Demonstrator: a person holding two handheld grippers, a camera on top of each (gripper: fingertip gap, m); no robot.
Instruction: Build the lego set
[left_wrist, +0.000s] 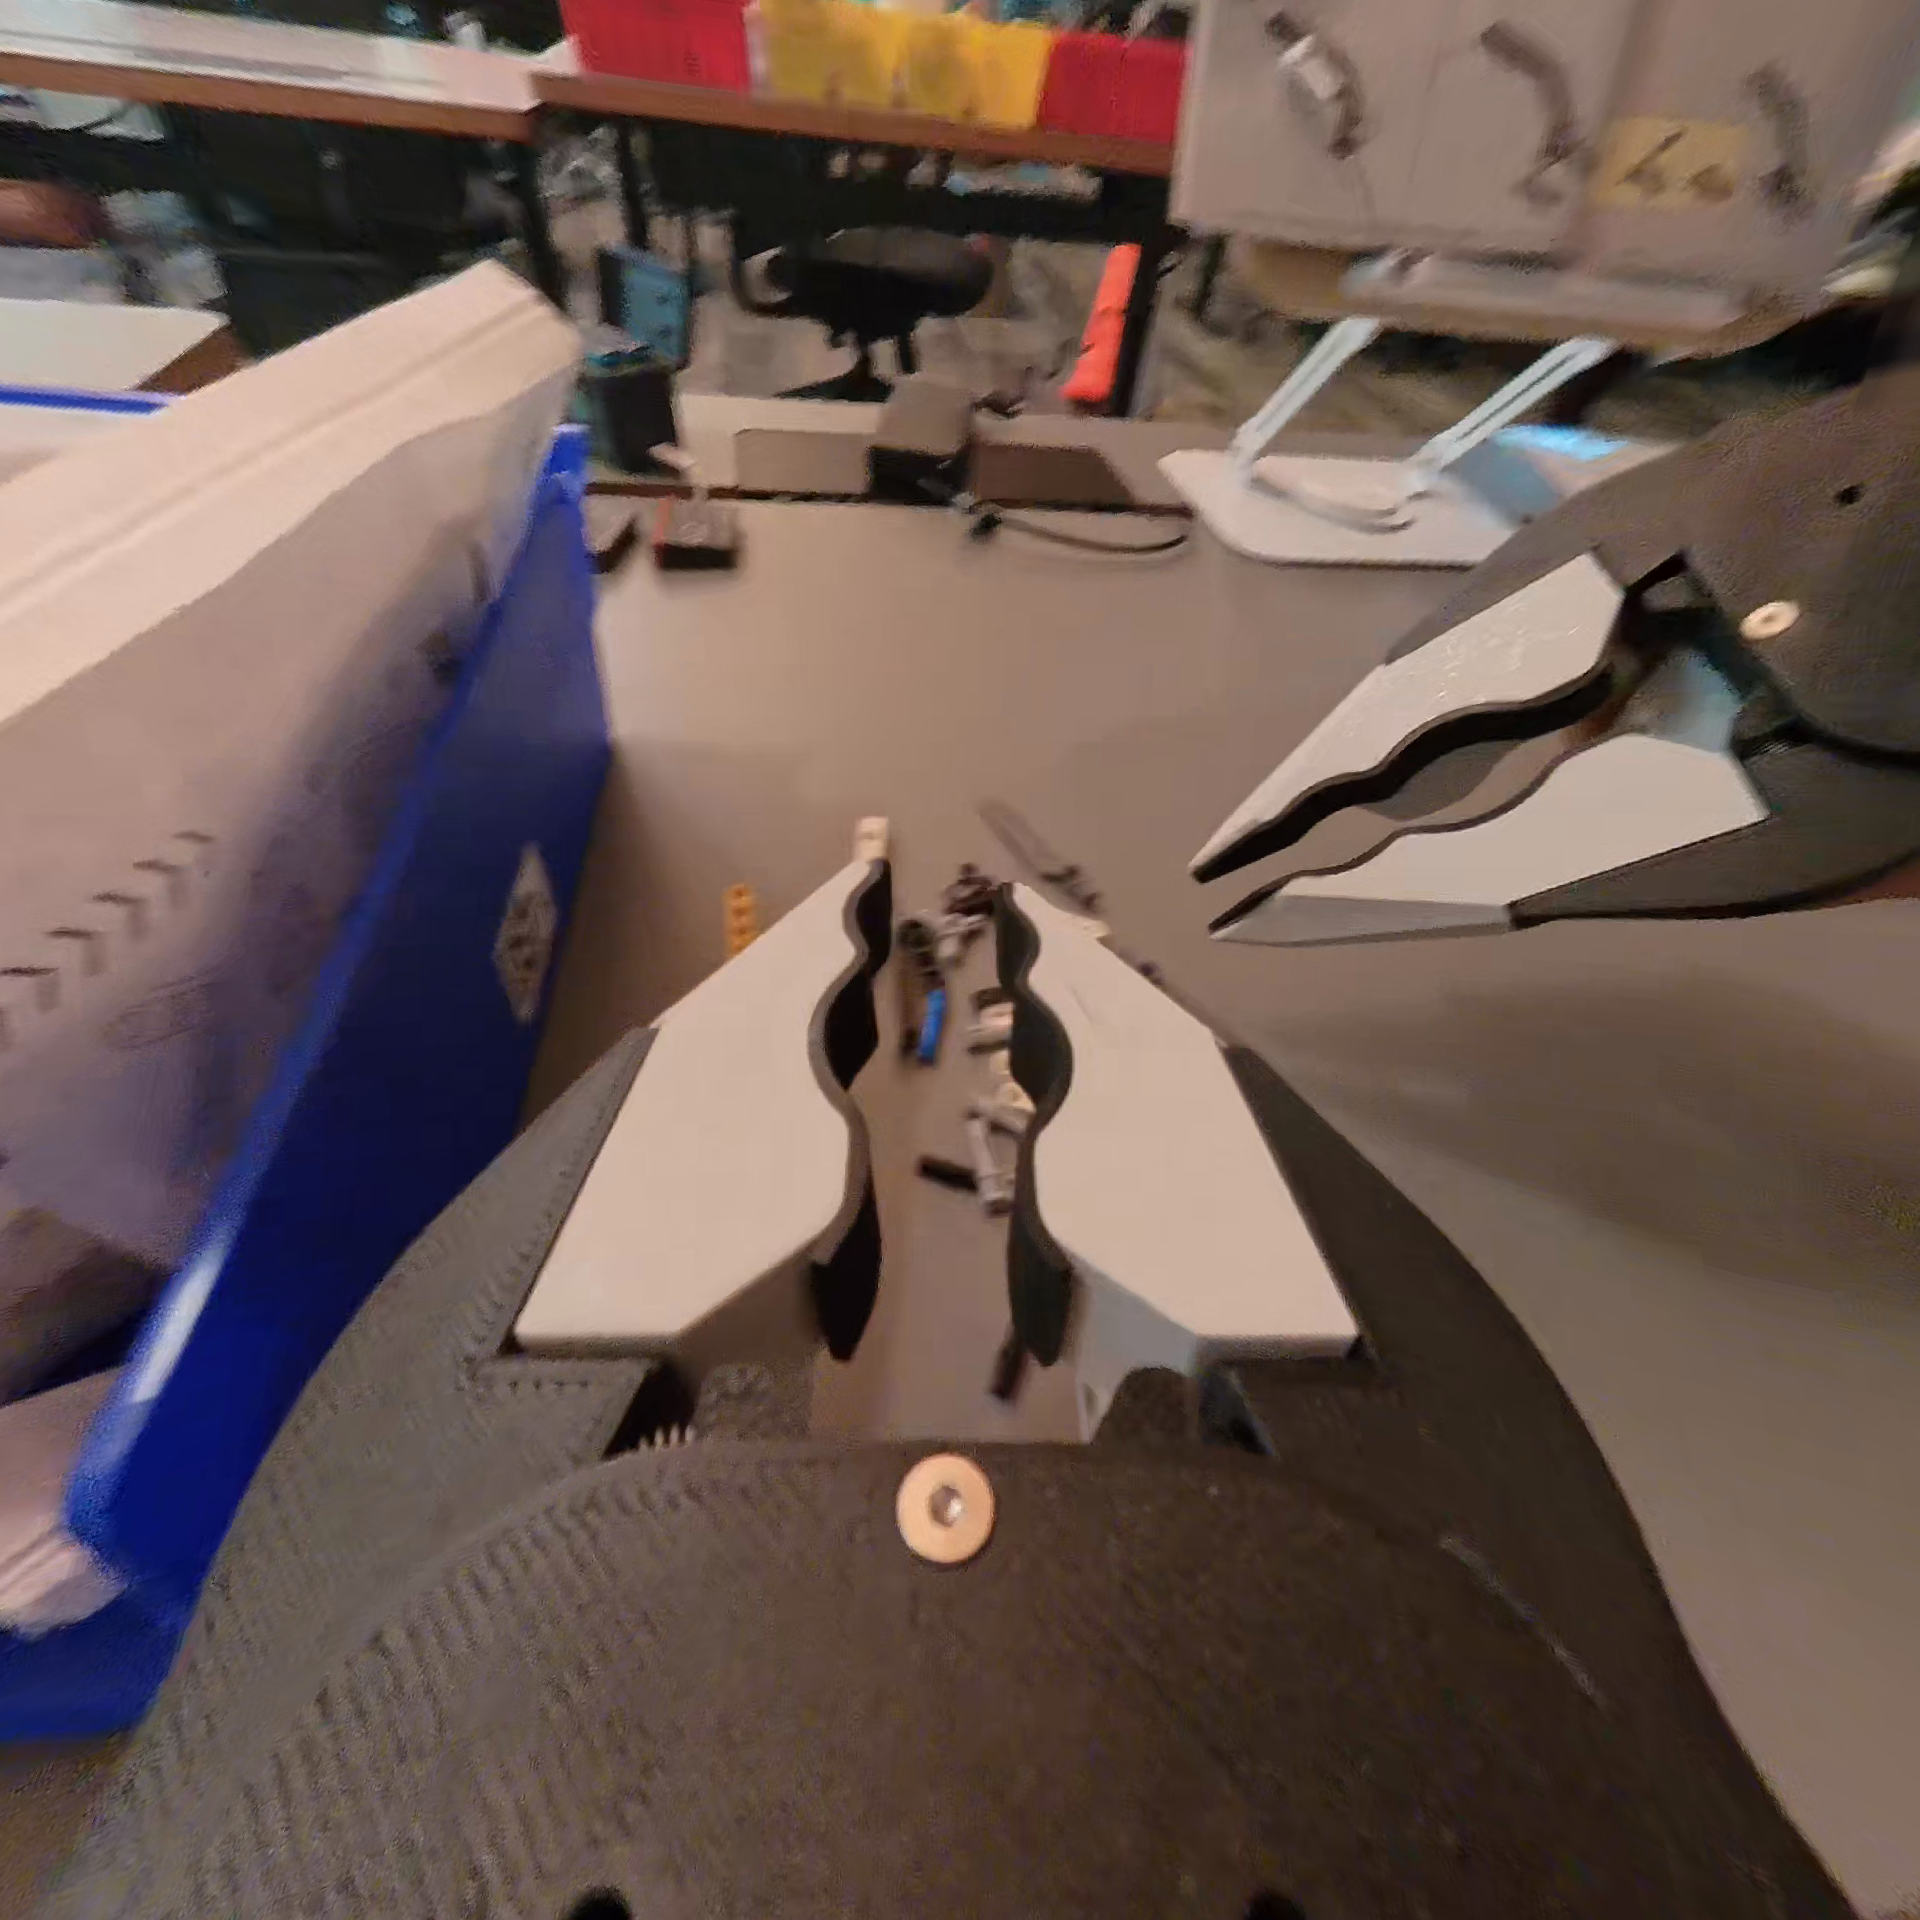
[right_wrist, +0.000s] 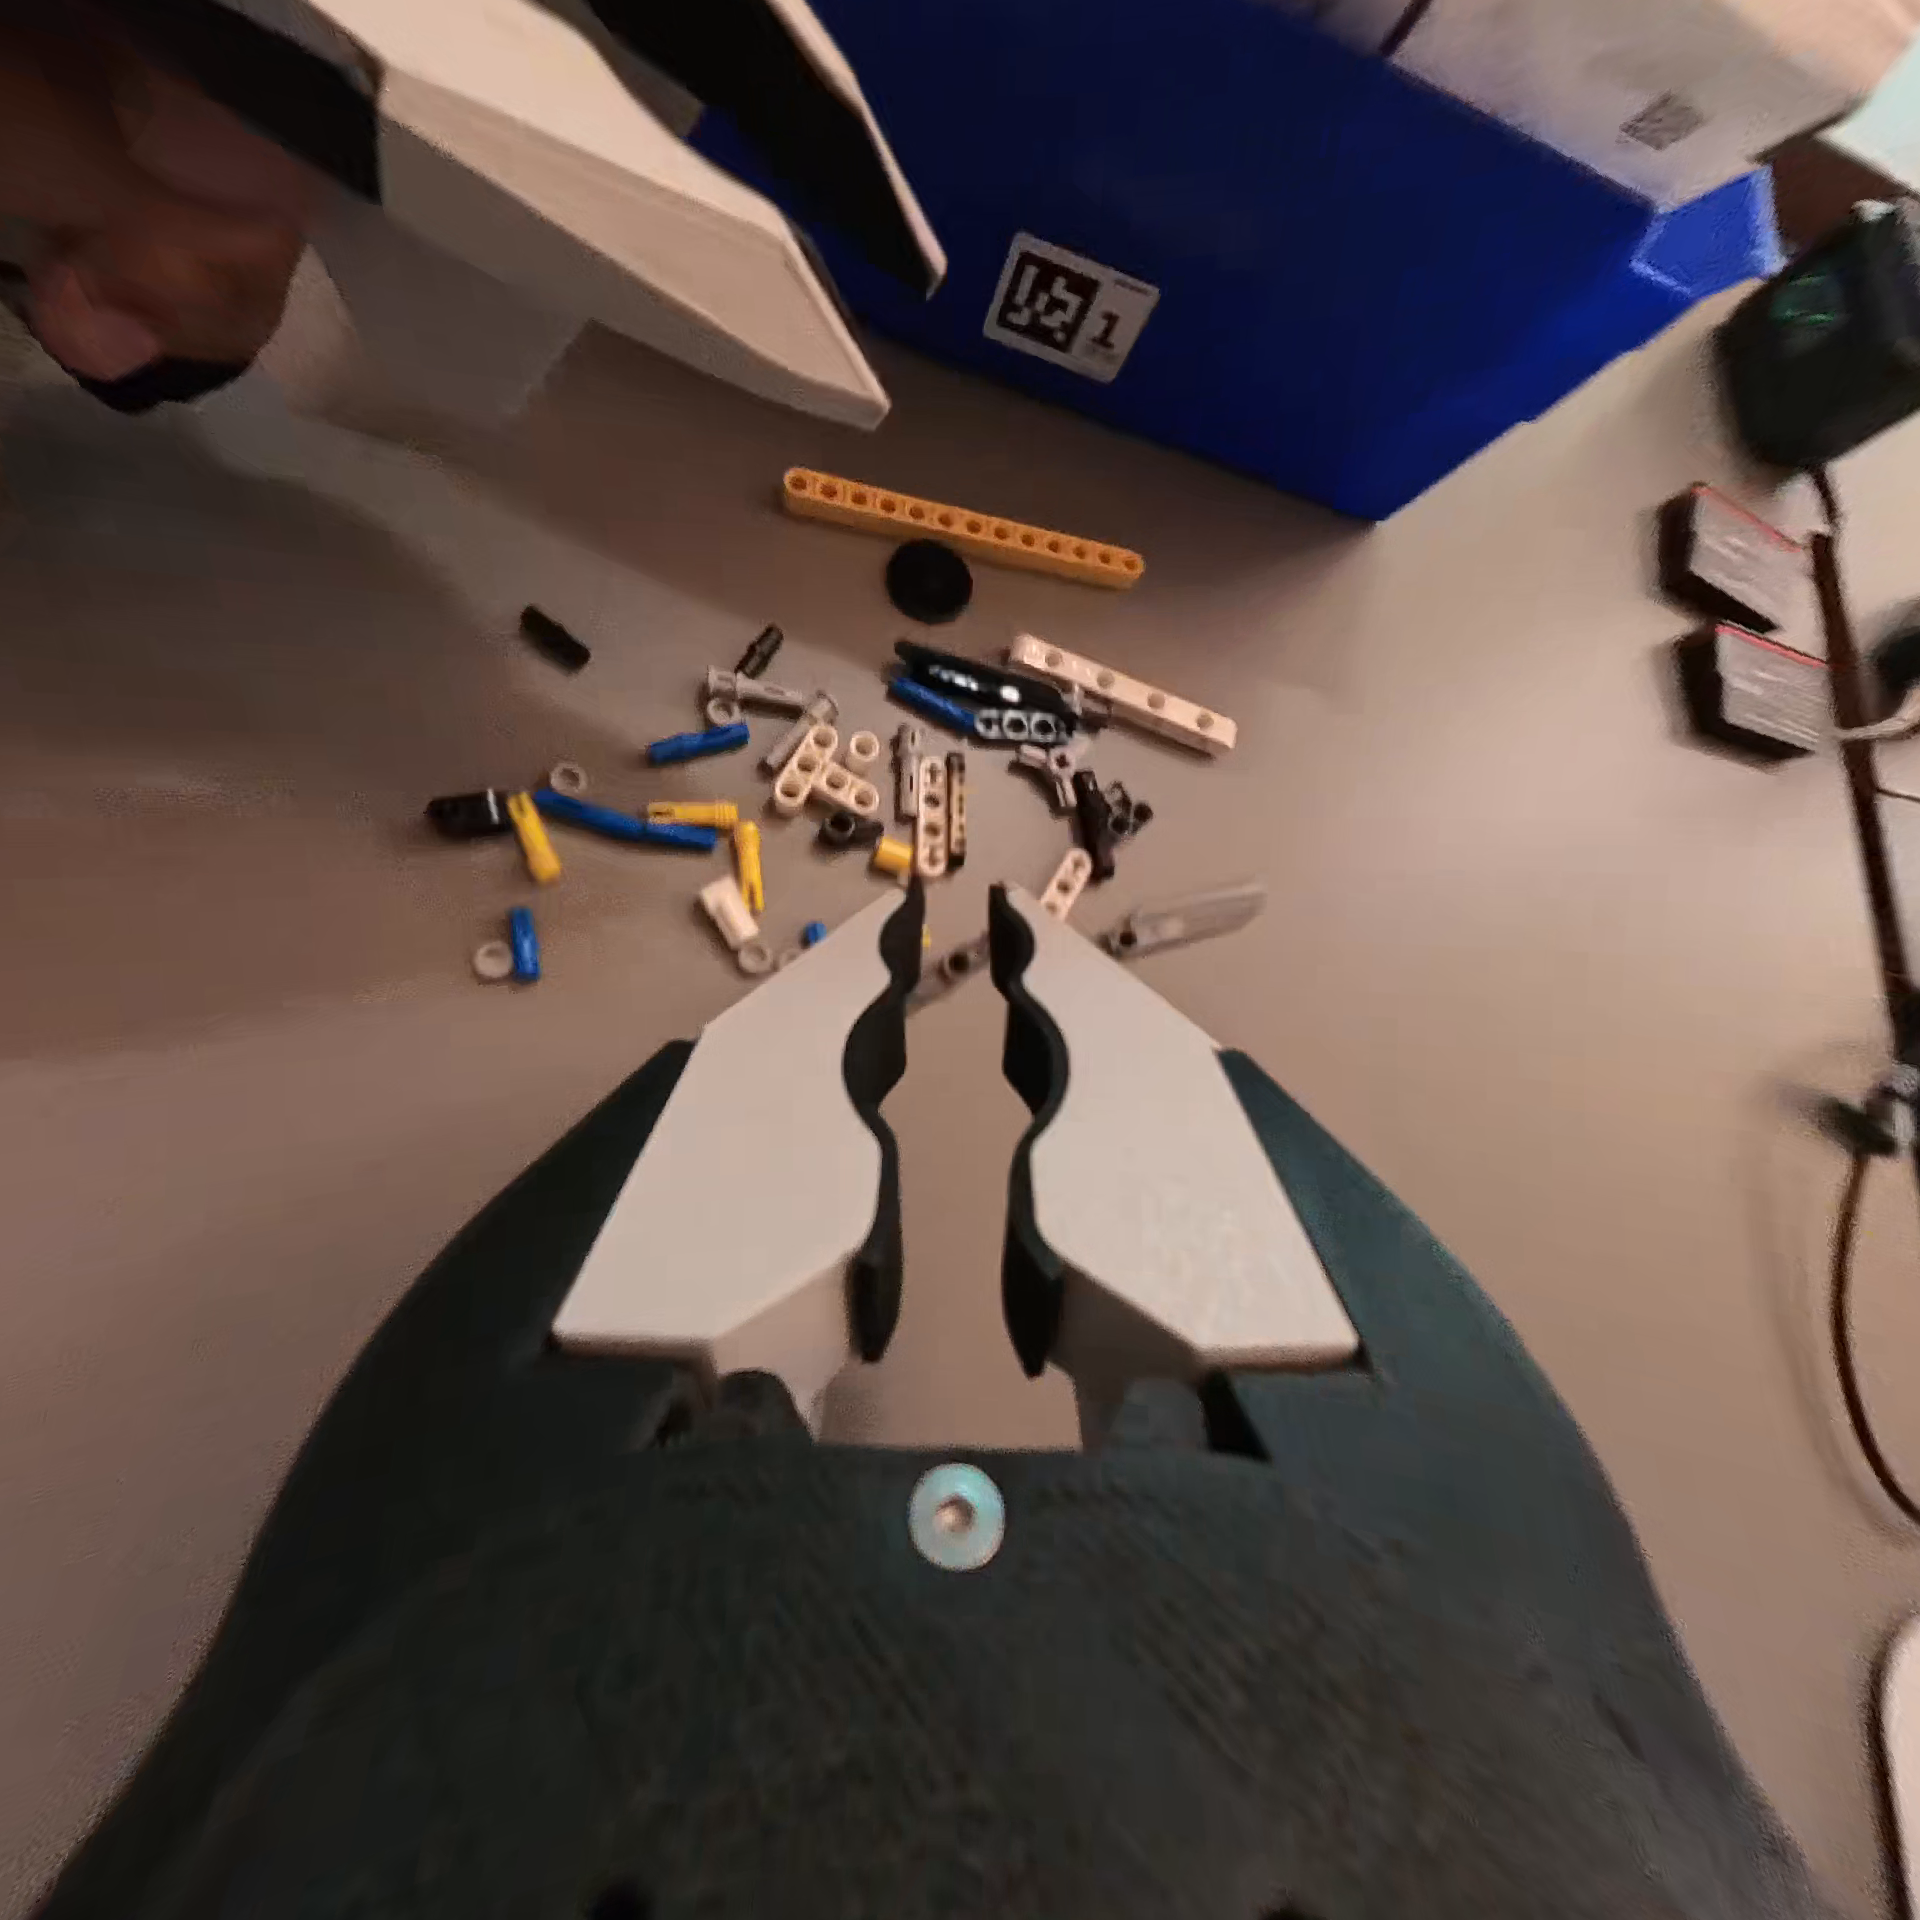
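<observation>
Loose lego pieces lie scattered on the grey table (right_wrist: 312, 1091): a long yellow beam (right_wrist: 961, 528), a black round piece (right_wrist: 928, 582), a white beam (right_wrist: 1122, 691), blue pins (right_wrist: 623, 821), yellow pins (right_wrist: 746, 857) and a grey blade-shaped piece (right_wrist: 1184, 920). My right gripper (right_wrist: 956, 896) is open and empty, its tips just short of the pile's near edge. My left gripper (left_wrist: 945, 883) is open and empty above the pile, with a blue pin (left_wrist: 932, 1023) showing between its fingers. It also shows at the upper left of the right wrist view (right_wrist: 912, 348). The right gripper shows at the right of the left wrist view (left_wrist: 1210, 899).
A blue bin (right_wrist: 1299, 260) with a square marker tag (right_wrist: 1070, 309) stands just behind the pile and holds a white box (left_wrist: 208, 623). Two small black packs (right_wrist: 1745, 613), a black device (right_wrist: 1829, 343) and cables (right_wrist: 1860, 831) lie at the right. A white stand (left_wrist: 1340, 499) is farther back. One gripper's finger ends stand about 8 cm off the other's. The grey blade-shaped piece (right_wrist: 1184, 920) lies around 9 cm away from my right fingertips. The left camera catches it too, in the left wrist view (left_wrist: 1032, 843).
</observation>
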